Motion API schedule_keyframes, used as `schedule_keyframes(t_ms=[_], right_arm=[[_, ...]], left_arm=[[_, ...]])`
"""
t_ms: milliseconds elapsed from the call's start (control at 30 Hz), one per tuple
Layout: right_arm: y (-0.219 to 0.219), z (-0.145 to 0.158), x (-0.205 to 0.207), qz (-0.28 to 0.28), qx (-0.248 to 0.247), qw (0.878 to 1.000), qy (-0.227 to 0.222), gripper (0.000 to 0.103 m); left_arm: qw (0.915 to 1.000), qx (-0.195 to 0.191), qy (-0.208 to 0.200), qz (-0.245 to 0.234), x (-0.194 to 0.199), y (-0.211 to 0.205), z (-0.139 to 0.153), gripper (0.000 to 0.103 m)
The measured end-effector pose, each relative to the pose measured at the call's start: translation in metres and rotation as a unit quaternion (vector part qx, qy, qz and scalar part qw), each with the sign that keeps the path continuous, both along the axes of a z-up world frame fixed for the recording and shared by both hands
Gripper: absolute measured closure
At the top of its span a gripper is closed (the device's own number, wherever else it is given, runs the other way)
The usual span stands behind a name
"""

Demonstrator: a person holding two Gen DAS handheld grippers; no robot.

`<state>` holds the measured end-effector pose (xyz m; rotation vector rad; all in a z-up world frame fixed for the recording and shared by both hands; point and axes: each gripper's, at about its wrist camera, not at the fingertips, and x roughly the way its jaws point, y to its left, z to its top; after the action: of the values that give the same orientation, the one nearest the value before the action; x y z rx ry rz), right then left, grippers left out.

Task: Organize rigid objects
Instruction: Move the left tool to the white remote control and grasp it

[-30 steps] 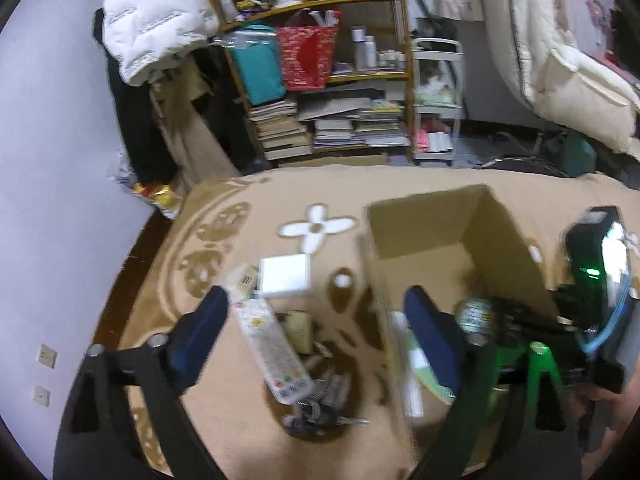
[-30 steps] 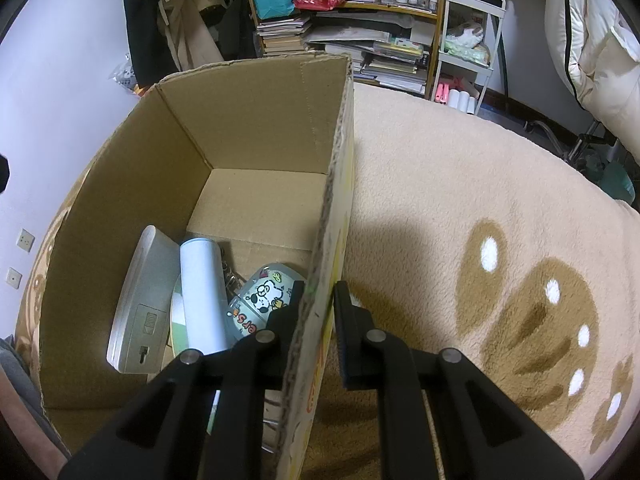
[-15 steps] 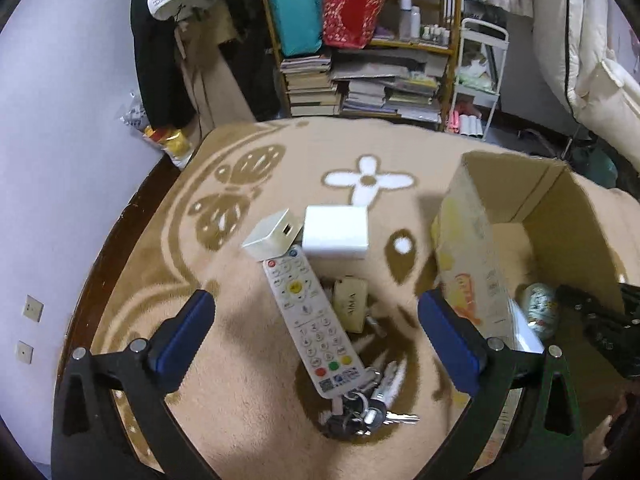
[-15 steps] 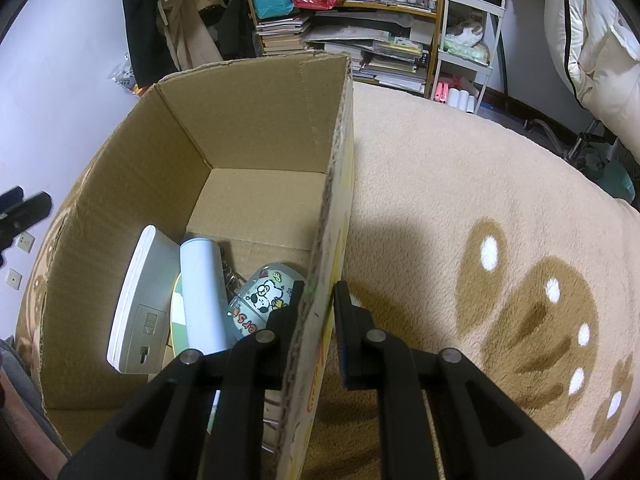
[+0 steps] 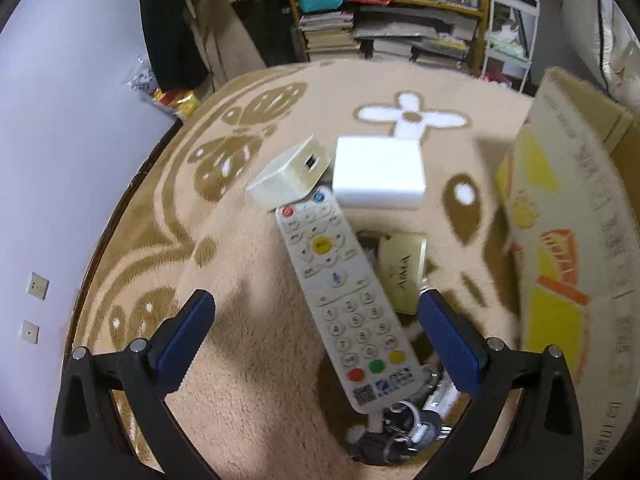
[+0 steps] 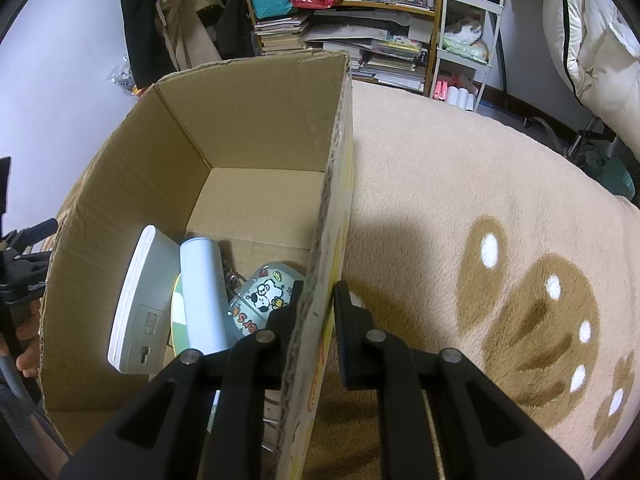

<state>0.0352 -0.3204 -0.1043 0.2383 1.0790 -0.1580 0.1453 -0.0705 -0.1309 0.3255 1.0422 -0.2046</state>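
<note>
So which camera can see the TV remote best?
The left wrist view. The remote lies face up on the rug between the open left gripper fingers, with its buttons clear and only its bottom tip over the keys. The right wrist view shows none of it, only the cardboard box wall that the right gripper pinches.

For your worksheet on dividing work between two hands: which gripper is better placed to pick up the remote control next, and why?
Left. The left gripper is open with the remote control between its fingers; the right gripper is clamped on the cardboard box wall.
</note>
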Motion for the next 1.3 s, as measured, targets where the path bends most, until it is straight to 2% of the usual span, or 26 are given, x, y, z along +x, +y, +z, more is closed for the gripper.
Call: schedule_keyframes(t_ms=[233,400,467,567,700,767,833,1000,1033,1067,1133,1300], right_arm=[[0.000,0.000,0.001,0.000,0.000,1.000,0.000,0.089],[0.000,0.000,0.001,0.000,-0.001,1.000,0.000,0.089],[0.001,0.000,0.002,0.000,0.000,1.000,0.001,0.089],[0.001,0.000,0.001,0.000,0.000,1.000,0.000,0.089],[0.001,0.000,0.001,0.001,0.000,1.000,0.000,0.089],[0.001,0.001,0.002,0.001,0.000,1.000,0.000,0.089],[0.001,0.001,0.002,0.001,0.000,1.000,0.000,0.089],[0.001,0.001,0.002,0.001,0.000,1.000,0.000,0.089],[0.001,0.001,0.002,0.001,0.000,1.000,0.000,0.089],[0.001,0.001,0.002,0.001,0.001,1.000,0.000,0.089],[0.001,0.001,0.002,0.001,0.001,1.000,0.000,0.089],[0.002,0.001,0.002,0.001,0.000,1.000,0.000,0.089]], left_arm=[[0.9991,-0.005,0.038,0.017,0.008,0.007,-0.025,0.002],[0.9984,-0.016,0.044,0.031,0.012,0.012,-0.028,0.001],[0.9982,-0.007,0.045,0.040,0.014,0.014,-0.031,0.001],[0.9971,-0.023,0.052,0.051,0.016,0.020,-0.031,0.001],[0.9973,-0.016,0.040,0.059,0.016,0.022,-0.028,0.003],[0.9974,-0.021,0.041,0.056,0.017,0.023,-0.029,0.014],[0.9965,-0.042,0.052,0.051,0.017,0.024,-0.030,0.024],[0.9954,-0.058,0.057,0.050,0.015,0.026,-0.029,0.030],[0.9948,-0.064,0.060,0.052,0.015,0.027,-0.028,0.036],[0.9945,-0.068,0.060,0.053,0.015,0.029,-0.026,0.048],[0.9939,-0.074,0.067,0.048,0.015,0.028,-0.024,0.062],[0.9969,-0.035,0.059,0.039,0.008,0.021,-0.019,0.063]])
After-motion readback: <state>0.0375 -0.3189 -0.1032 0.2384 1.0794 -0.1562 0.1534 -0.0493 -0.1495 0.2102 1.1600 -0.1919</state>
